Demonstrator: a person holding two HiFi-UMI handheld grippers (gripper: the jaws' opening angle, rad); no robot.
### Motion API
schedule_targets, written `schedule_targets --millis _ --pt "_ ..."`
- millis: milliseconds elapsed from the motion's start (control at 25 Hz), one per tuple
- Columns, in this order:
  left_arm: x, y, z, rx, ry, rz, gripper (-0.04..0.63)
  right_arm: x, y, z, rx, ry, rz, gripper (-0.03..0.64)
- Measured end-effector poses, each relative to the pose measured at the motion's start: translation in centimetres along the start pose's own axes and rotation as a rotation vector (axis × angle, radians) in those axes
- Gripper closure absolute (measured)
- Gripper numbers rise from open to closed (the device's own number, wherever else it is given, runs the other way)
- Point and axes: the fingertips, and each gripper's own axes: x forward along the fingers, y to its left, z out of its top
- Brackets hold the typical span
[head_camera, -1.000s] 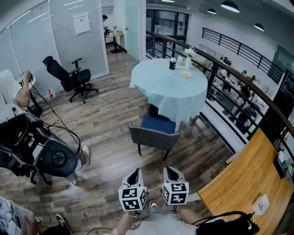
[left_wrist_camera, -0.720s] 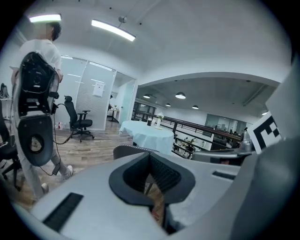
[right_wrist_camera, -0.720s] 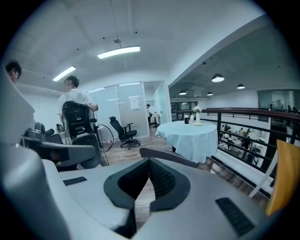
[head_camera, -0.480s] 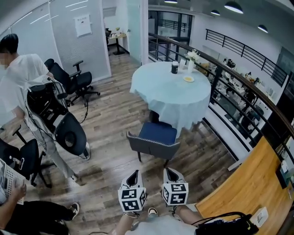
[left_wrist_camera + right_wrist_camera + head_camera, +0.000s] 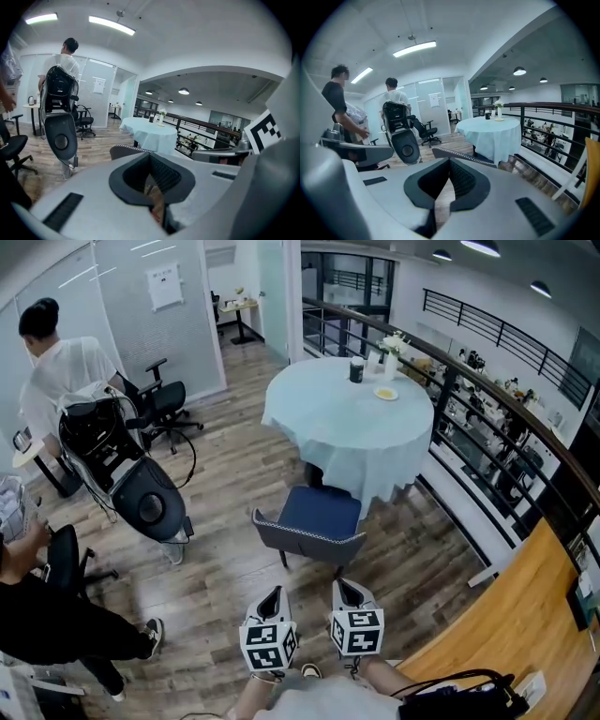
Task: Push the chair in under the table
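Observation:
A chair [image 5: 314, 519] with a blue seat and a grey back stands partly out from a round table [image 5: 349, 418] covered in a pale blue cloth, its back turned toward me. My left gripper [image 5: 273, 595] and right gripper [image 5: 346, 589] hang side by side just short of the chair back, both shut and empty, touching nothing. In the left gripper view the chair back [image 5: 127, 150] and table [image 5: 149, 129] lie ahead of the left gripper [image 5: 151, 179]. The right gripper view shows the chair back [image 5: 465, 157] and table [image 5: 490, 129] beyond the right gripper [image 5: 449, 183].
A person in a white shirt [image 5: 58, 371] stands at the left beside a black equipment rig [image 5: 127, 470]. Another person in black [image 5: 47, 620] is at the lower left, near an office chair [image 5: 159, 404]. A railing [image 5: 487, 418] and a wooden counter [image 5: 511, 615] close off the right.
The chair and table have come a little closer in the head view. The person in white has stood up with the black rig and shifted right. Both grippers stay shut.

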Motion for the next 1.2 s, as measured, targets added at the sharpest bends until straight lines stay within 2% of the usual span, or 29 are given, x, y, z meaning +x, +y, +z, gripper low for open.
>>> schedule_targets --millis 600,1200 --pt "5.9 0.5 0.7 0.000 0.029 -0.033 0.592 4.0 -3.8 0.1 0.026 0.041 -0.048 0.601" --pt "14.5 5.4 6.5 0.015 0.035 -0.076 0.592 13.2 -4.1 5.3 0.057 0.036 -0.082 0.601"
